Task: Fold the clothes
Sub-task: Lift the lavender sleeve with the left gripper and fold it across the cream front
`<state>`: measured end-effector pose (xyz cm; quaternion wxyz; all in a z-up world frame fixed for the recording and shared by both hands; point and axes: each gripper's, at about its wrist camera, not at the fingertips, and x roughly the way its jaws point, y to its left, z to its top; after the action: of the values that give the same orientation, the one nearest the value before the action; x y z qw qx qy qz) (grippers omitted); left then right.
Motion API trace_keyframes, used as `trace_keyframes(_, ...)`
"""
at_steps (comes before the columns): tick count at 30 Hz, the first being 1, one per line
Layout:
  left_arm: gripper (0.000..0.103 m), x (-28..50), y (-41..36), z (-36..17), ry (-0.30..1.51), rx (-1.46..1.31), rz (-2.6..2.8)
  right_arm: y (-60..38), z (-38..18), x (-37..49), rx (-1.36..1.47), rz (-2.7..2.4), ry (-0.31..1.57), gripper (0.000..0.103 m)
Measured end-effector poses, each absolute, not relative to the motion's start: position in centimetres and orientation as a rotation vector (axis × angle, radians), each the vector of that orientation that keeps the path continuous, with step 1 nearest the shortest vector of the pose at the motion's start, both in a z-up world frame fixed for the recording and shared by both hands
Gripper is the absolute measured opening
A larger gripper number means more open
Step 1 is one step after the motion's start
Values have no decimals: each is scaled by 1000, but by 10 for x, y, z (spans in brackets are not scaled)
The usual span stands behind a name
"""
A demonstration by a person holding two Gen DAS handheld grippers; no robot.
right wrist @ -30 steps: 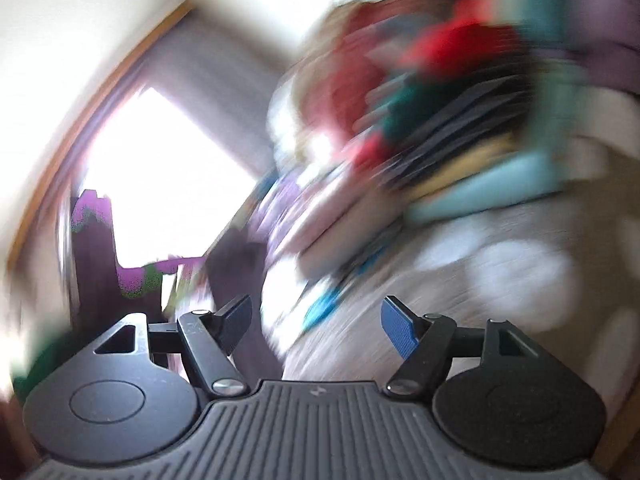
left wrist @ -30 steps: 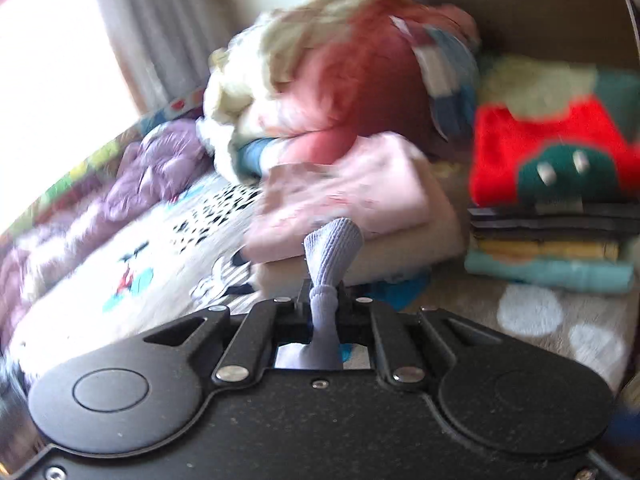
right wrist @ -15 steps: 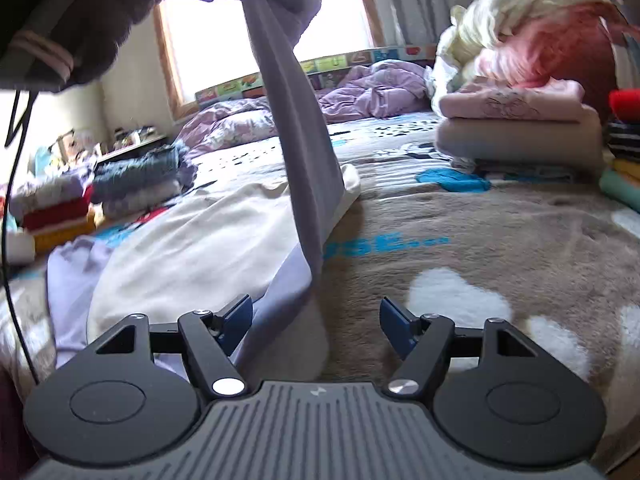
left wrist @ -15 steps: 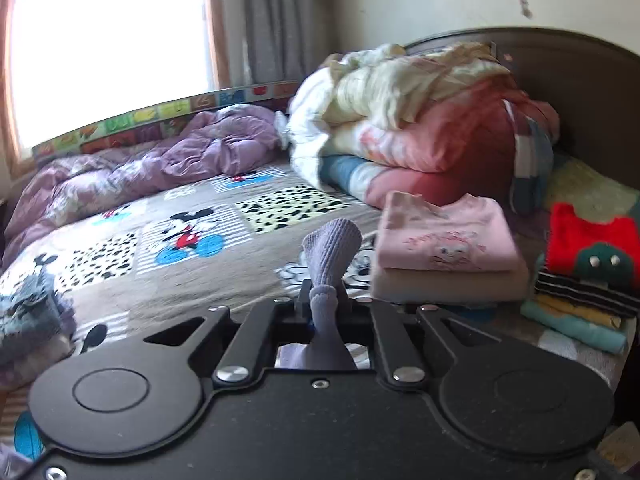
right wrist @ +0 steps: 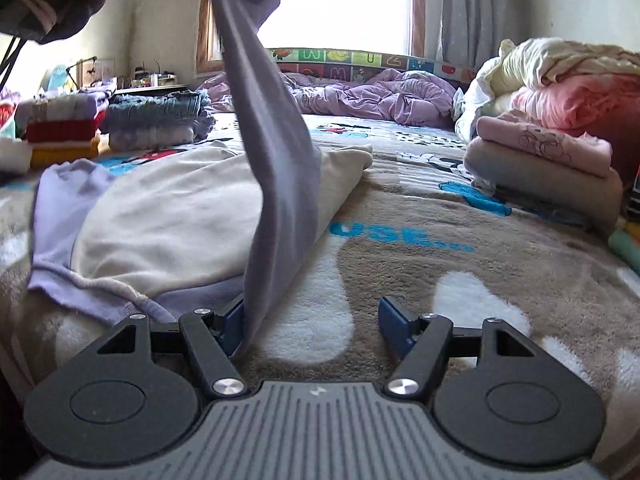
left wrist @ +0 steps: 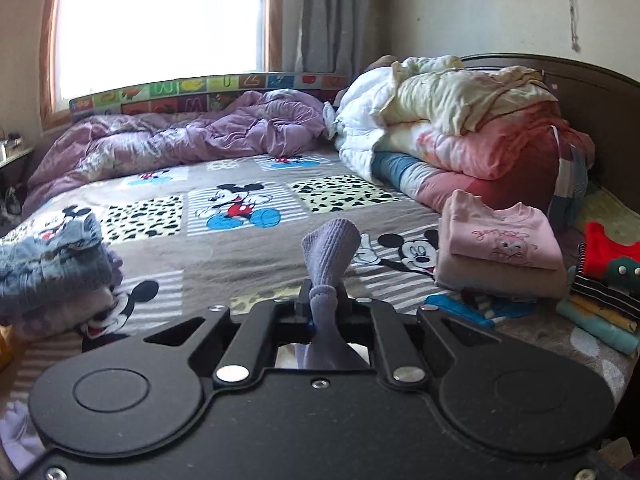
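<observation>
My left gripper (left wrist: 323,305) is shut on the ribbed cuff (left wrist: 330,254) of a lavender garment and holds it high above the bed. In the right wrist view that sleeve (right wrist: 276,152) hangs as a taut strip from the top of the frame down to the bed, where the garment (right wrist: 64,216) lies with its cream lining (right wrist: 180,216) facing up. My right gripper (right wrist: 311,325) is open, low over the blanket, and the sleeve's lower end touches its left finger (right wrist: 232,326).
Folded stacks stand around: pink and beige (left wrist: 500,256), red and striped (left wrist: 608,280), denim (left wrist: 52,264) and red and yellow (right wrist: 60,136). Piled quilts (left wrist: 460,128) and a purple duvet (left wrist: 180,140) lie at the back by the headboard (left wrist: 592,80).
Both cameras have swung from a blurred view of the stacks to a steady view along the bed. My left gripper has kept hold of the cuff. My right gripper has moved closer to the hanging sleeve.
</observation>
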<state>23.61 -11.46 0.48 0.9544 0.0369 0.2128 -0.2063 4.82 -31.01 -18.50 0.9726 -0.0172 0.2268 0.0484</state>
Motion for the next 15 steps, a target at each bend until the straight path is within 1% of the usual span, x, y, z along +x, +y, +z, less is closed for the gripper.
trace_keyframes(15,6,236,-29,-53,493,-50,-336,-300,-189,47,-119,97,448,68)
